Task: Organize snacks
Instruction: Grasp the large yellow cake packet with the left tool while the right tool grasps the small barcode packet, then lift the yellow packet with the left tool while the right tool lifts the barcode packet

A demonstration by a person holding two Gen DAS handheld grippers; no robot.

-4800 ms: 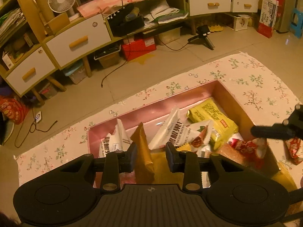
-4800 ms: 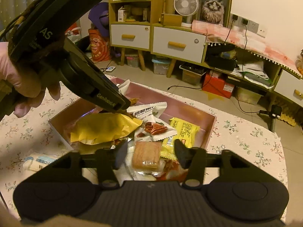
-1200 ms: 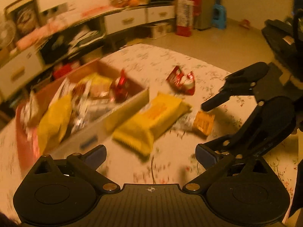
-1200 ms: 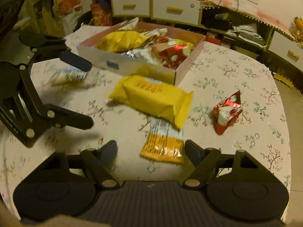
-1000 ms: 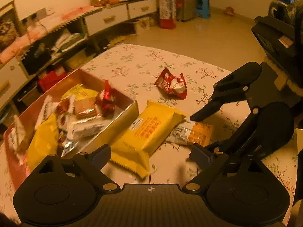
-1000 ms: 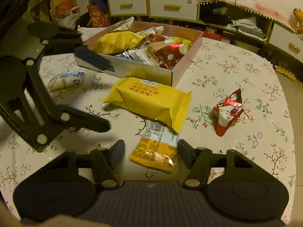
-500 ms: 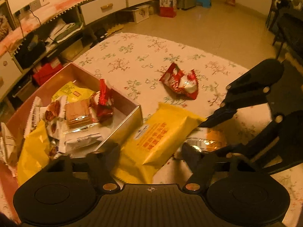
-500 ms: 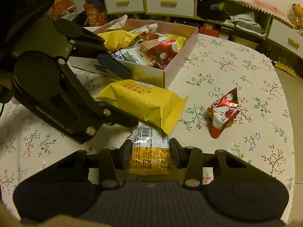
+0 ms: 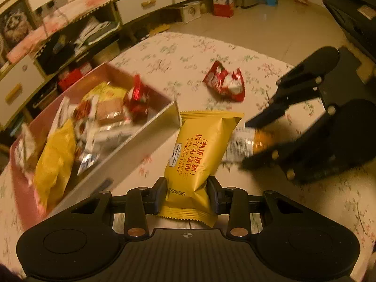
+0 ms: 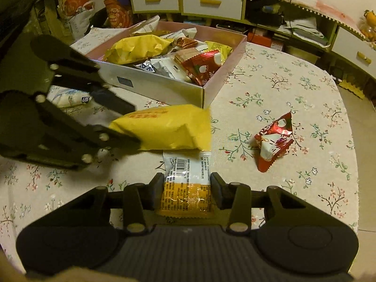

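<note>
A yellow waffle sandwich pack (image 9: 197, 150) lies on the flowered tablecloth beside the pink box (image 9: 145, 138). My left gripper (image 9: 188, 195) has its jaws closing on the pack's near end, and both pads touch it. From the right wrist view the left gripper (image 10: 134, 125) holds the same yellow pack (image 10: 169, 131). An orange and white snack bar (image 10: 186, 188) lies just in front of the pack, with my right gripper (image 10: 186, 190) shut on it. The right gripper (image 9: 249, 143) also shows at the bar (image 9: 242, 141) in the left wrist view.
The pink box (image 10: 164, 87) holds several wrapped snacks. A red triangular snack (image 10: 275, 141) lies on the cloth to the right, also seen as the red snack (image 9: 223, 84). A white packet (image 10: 72, 97) lies left of the box. Cabinets and shelves line the room behind.
My left gripper came in over the yellow pack and its jaws narrowed from wide onto it. The right jaws closed from either side of the orange bar onto it.
</note>
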